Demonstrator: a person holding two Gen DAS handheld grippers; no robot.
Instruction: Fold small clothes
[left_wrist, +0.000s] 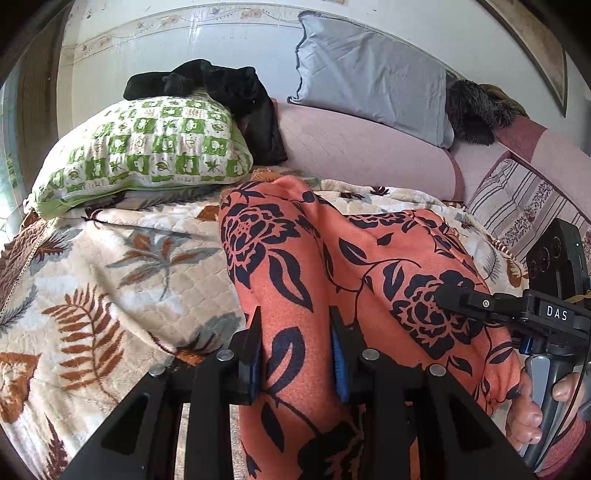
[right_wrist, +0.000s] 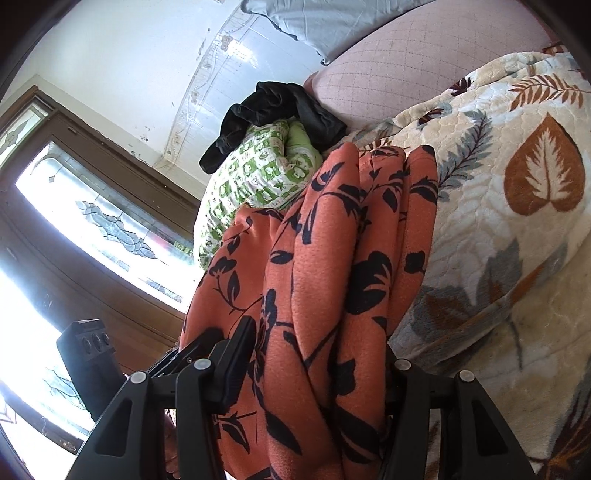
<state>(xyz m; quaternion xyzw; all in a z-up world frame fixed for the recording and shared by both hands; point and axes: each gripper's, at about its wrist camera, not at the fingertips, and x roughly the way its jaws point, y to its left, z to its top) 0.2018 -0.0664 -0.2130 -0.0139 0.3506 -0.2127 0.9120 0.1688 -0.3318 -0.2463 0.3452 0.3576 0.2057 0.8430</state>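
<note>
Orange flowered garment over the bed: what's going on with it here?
A person is working with a handheld gripper in each hand. The left gripper is clamped on the orange garment with black flowers, and the right gripper has a thick bunch of the same cloth between its fingers. The garment hangs bunched between them above the leaf-patterned blanket, not yet laid out in a fold. A green checked pillow with a black garment on it lies behind.

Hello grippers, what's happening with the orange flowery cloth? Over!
Left gripper shut on orange floral garment. Right gripper shut on a thick bunch of it. Garment lifted, draping onto leaf-print blanket. Nothing in the way.
</note>
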